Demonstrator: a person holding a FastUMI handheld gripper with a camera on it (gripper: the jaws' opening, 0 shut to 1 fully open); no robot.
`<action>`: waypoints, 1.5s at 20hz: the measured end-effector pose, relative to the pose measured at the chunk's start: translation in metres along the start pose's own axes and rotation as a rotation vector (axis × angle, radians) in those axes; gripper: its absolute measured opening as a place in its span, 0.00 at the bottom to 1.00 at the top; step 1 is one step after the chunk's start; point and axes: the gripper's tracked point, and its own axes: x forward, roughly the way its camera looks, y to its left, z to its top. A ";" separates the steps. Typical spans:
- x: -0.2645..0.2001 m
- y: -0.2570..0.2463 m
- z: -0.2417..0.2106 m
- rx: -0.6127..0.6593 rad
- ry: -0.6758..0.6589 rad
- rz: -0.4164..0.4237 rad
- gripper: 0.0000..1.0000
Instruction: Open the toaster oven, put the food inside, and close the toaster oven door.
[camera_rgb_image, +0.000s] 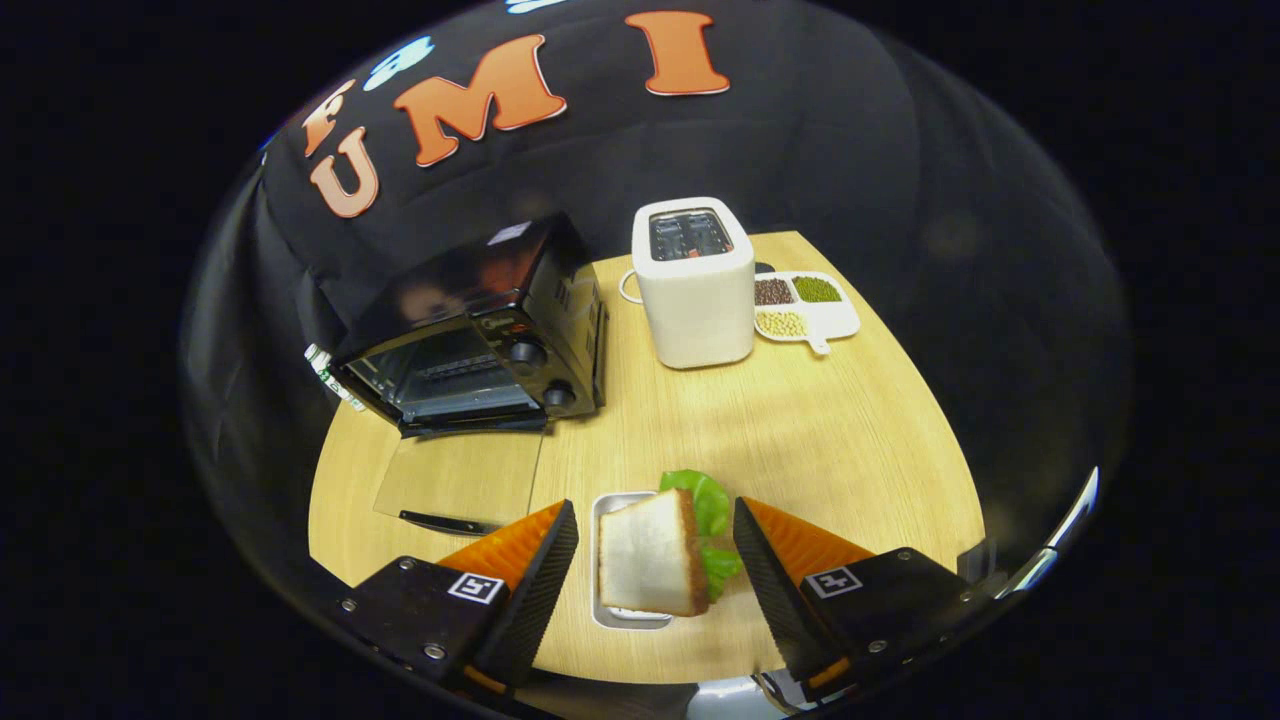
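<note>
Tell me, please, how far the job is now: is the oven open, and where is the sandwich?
Done: the oven is open, its glass door lying flat on the table. In hand: the fingers are open on either side of the sandwich, which sits on its small tray, not gripped. Left: grasp it, put it inside, close the door.

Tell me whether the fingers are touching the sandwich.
Apart. The gripper view shows bare table between each of the fingers and the sandwich on its tray; gripper open.

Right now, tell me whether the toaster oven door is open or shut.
Open: the toaster oven door lies flat on the table, rack visible inside.
</note>
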 end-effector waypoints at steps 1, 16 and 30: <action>0.008 -0.005 -0.006 0.007 0.026 0.014 0.93; 0.057 0.010 -0.047 0.351 0.369 0.374 0.39; 0.011 0.109 0.022 0.512 0.103 0.535 0.31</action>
